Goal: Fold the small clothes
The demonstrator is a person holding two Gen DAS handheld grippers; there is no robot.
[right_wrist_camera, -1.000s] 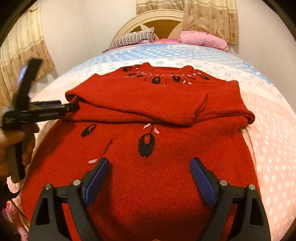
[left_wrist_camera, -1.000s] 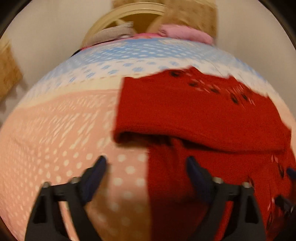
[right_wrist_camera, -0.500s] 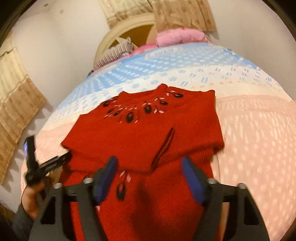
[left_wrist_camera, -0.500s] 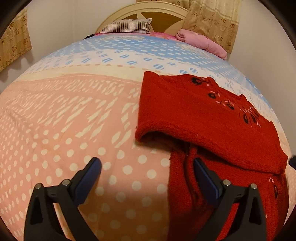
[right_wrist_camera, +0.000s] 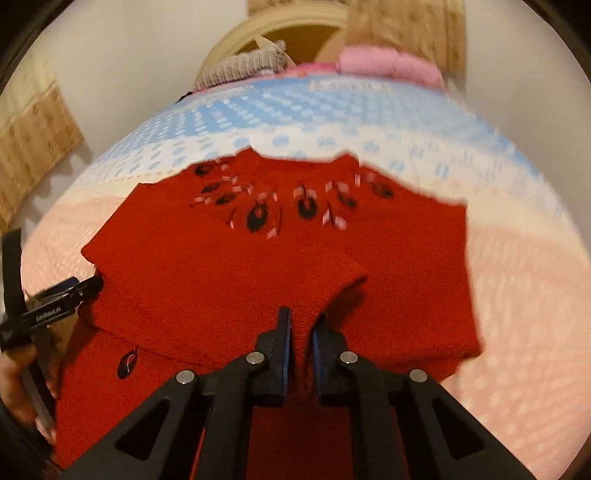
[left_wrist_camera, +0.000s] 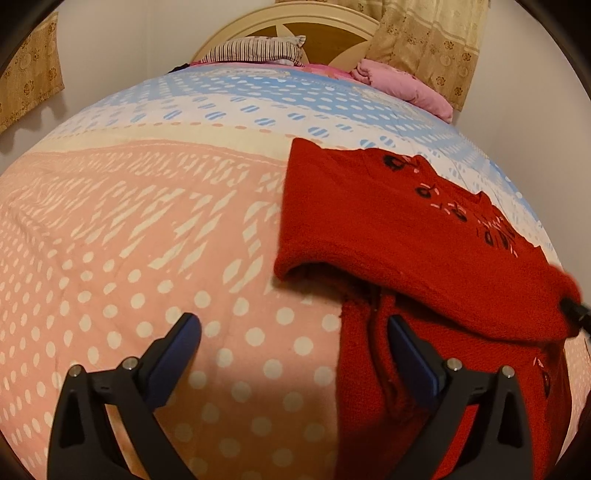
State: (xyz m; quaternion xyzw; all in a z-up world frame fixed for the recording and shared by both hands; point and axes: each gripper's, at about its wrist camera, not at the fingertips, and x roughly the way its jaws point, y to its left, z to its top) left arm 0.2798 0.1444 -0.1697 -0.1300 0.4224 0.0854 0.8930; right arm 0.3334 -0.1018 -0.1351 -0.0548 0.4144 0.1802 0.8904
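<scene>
A red knitted sweater (left_wrist_camera: 406,240) with black and pink motifs at the neck lies flat on the bed, both sleeves folded across the chest. My left gripper (left_wrist_camera: 293,325) hangs open at the sweater's left edge, one finger over the spotted cover and the other over the red knit, gripping nothing. It also shows at the left of the right wrist view as the left gripper (right_wrist_camera: 88,288), held by a hand. My right gripper (right_wrist_camera: 301,321) is shut on a fold of the sweater (right_wrist_camera: 221,277) at the lower edge of the folded sleeve; red knit fills the narrow gap.
The bed cover (left_wrist_camera: 129,240) is pink with white dots near me, then cream and blue. A striped pillow (left_wrist_camera: 255,50) and a pink pillow (left_wrist_camera: 402,86) lie by the round headboard (left_wrist_camera: 295,22). Curtains hang at both sides, and a wall stands close on the right.
The right gripper's jaws went from wide open to pinched on the sweater's fold while it moved over the garment. The left gripper stayed open, nearly in place, and rolled slightly.
</scene>
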